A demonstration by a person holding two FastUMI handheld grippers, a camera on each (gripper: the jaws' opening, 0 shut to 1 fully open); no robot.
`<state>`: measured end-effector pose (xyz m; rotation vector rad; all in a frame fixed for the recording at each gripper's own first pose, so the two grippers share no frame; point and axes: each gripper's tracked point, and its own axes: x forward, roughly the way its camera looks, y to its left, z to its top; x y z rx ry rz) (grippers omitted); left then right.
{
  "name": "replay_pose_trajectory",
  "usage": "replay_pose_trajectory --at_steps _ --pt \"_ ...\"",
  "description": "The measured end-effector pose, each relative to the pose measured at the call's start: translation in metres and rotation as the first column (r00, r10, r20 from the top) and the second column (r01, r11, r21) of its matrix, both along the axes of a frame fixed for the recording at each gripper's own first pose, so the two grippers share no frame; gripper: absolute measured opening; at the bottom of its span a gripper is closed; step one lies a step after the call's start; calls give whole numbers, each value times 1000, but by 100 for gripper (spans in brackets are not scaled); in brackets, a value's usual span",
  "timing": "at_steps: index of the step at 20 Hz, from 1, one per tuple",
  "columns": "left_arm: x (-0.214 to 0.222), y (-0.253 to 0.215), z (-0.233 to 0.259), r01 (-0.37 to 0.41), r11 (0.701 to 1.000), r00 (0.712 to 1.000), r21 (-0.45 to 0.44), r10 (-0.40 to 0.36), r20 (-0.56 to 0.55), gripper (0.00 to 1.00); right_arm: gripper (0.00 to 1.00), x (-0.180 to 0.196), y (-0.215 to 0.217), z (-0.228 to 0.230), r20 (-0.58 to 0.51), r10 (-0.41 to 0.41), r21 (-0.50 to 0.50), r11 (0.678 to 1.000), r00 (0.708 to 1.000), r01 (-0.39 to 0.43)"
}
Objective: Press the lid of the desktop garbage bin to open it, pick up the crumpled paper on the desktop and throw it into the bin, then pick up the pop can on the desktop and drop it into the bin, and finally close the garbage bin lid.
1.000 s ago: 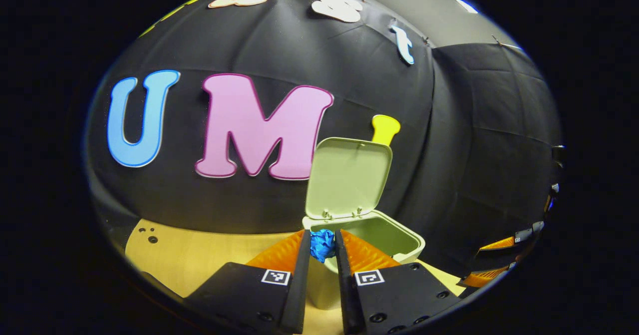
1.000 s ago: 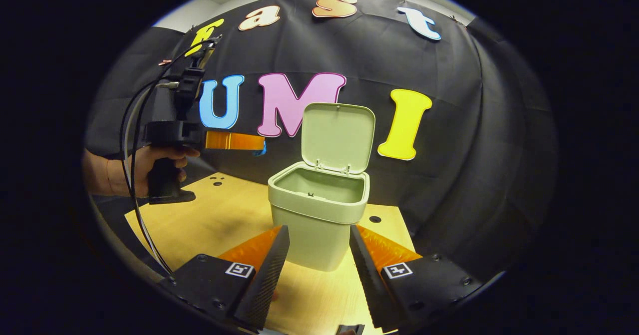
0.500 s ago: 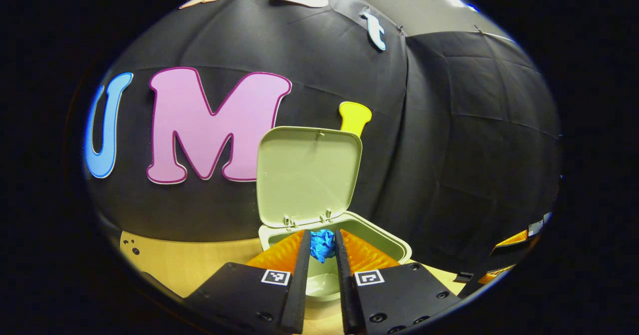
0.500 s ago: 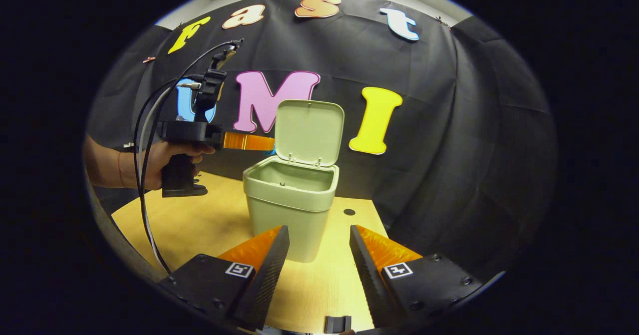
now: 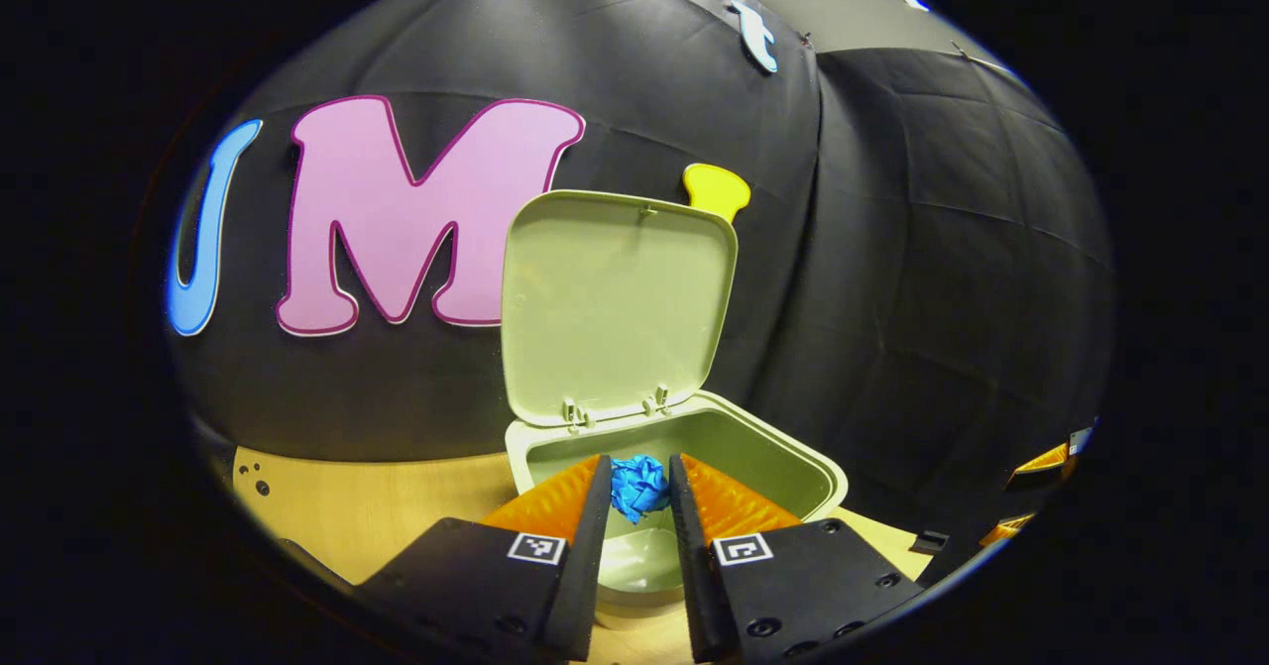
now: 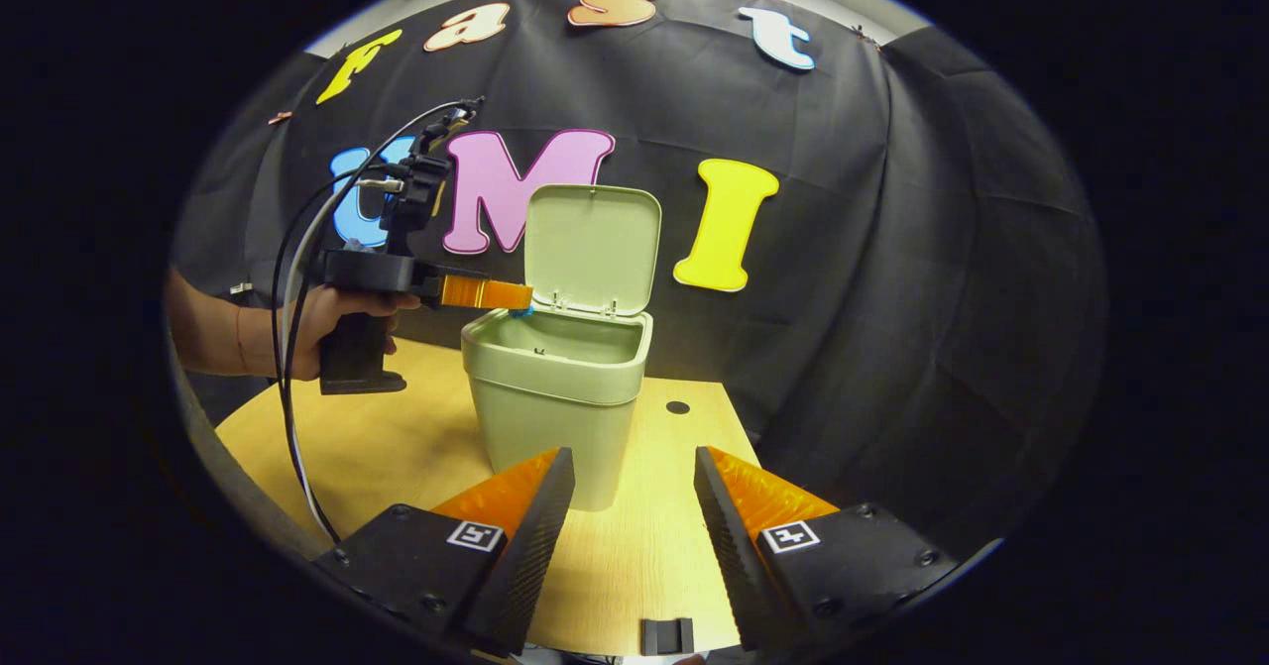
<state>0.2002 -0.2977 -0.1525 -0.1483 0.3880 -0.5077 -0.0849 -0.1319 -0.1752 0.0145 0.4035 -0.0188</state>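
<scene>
Crumpled paper (image 5: 638, 485), blue, pinched between left gripper (image 5: 637, 492) fingers over open mouth of garbage bin (image 6: 555, 380); lid (image 6: 591, 247) upright on rear hinge. Judged light, soft, springy; gripped across the wad's middle, likely to drop free on release. Right gripper (image 6: 629, 516) spread wide, empty, low over the desktop (image 6: 397, 447), short of the bin. Pale wood top, smooth, with small holes; black cloth wall close behind. Pop can not located.

Blue crumpled paper (image 5: 638, 486) above open green bin (image 5: 783, 467), lid (image 5: 615, 303) upright.
</scene>
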Motion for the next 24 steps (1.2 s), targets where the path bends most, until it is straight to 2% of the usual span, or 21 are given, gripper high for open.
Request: replay_pose_trajectory --at_steps 3,4,5,7,8,12,18,24 --pt "1 2 -3 -2 1000 1000 0 2 -8 41 79 0 6 -1 -2 19 -10 1000 1000 -19" --pt "0 2 -3 2 1000 1000 2 -2 -9 46 79 1 7 -1 -3 21 -11 1000 1000 -21" --pt "0 2 -4 2 1000 1000 7 -2 -7 59 79 2 7 -1 -3 19 -11 1000 1000 -19" --pt "-4 3 -3 6 1000 1000 16 -5 -4 73 79 2 8 -1 -1 15 -4 1000 1000 -15" --pt "-6 3 -2 10 1000 1000 16 -10 -5 75 79 1 10 0 1 16 0 1000 1000 -16" --pt "-15 10 9 -1 1000 1000 -6 1 19 93 85 1 21 0 2 46 13 999 999 -46" --pt "-37 48 12 -67 997 997 24 67 27 95 90 3 58 -9 6 192 95 977 981 -192" --pt "-64 105 15 -183 979 983 87 179 47 95 92 -1 97 -46 -78 345 151 932 935 -330"
